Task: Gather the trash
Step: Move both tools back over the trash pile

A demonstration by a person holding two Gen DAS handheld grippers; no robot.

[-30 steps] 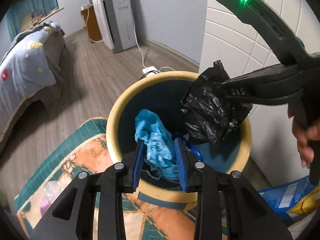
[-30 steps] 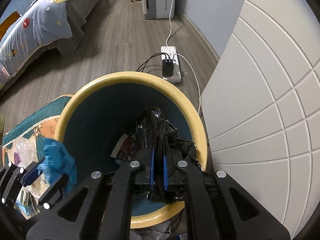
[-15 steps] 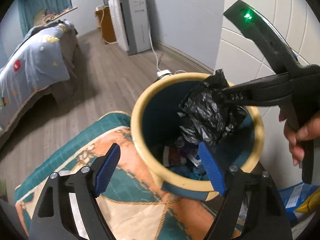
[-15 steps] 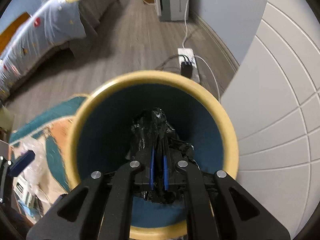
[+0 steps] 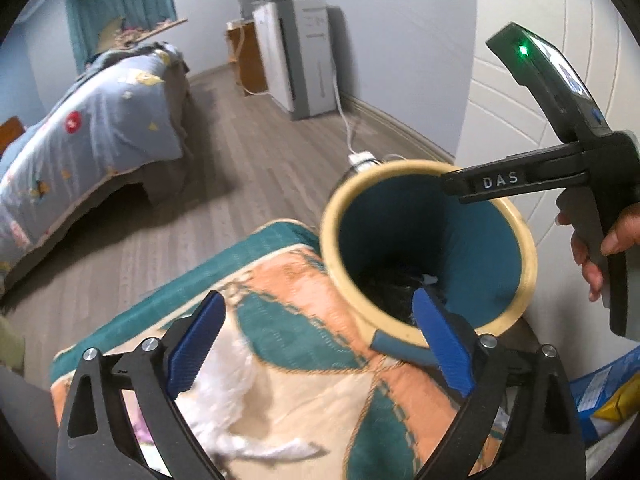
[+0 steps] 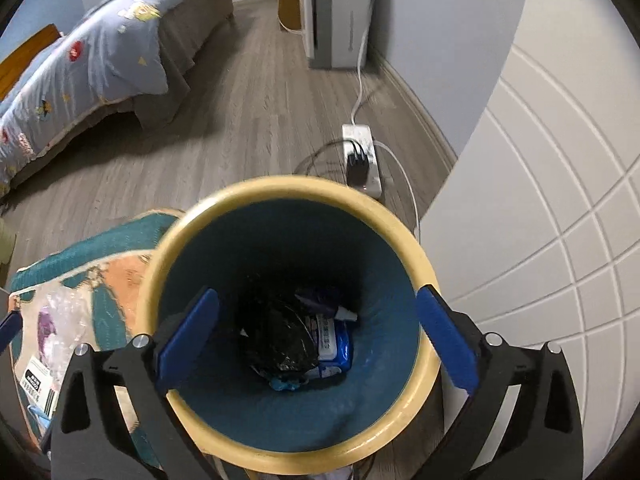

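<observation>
Grey plank floor [image 6: 248, 152] runs back to a bed [image 5: 84, 132] with a blue patterned quilt and a grey appliance [image 5: 296, 56] against the far wall. White panelled wall [image 6: 560, 208] on the right. Power strip [image 6: 362, 160] lies on the floor just behind the bin. Patterned teal and orange mat [image 5: 288, 320] lies beside the bin, with clear plastic wrapping [image 6: 60, 320] on it.

Bin [image 6: 428, 280], yellow rim and teal inside, stands upright between mat and panelled wall. At its bottom lie a crumpled black bag [image 6: 276, 340], a blue and white packet [image 6: 334, 340] touching it on the right, and a small blue scrap [image 6: 286, 384] in front.

Right claw [image 6: 316, 336] is above the bin mouth, jaws spread wide, holding nothing. Left claw [image 5: 320, 344] is over the mat and the bin's near rim, jaws spread wide, holding nothing
</observation>
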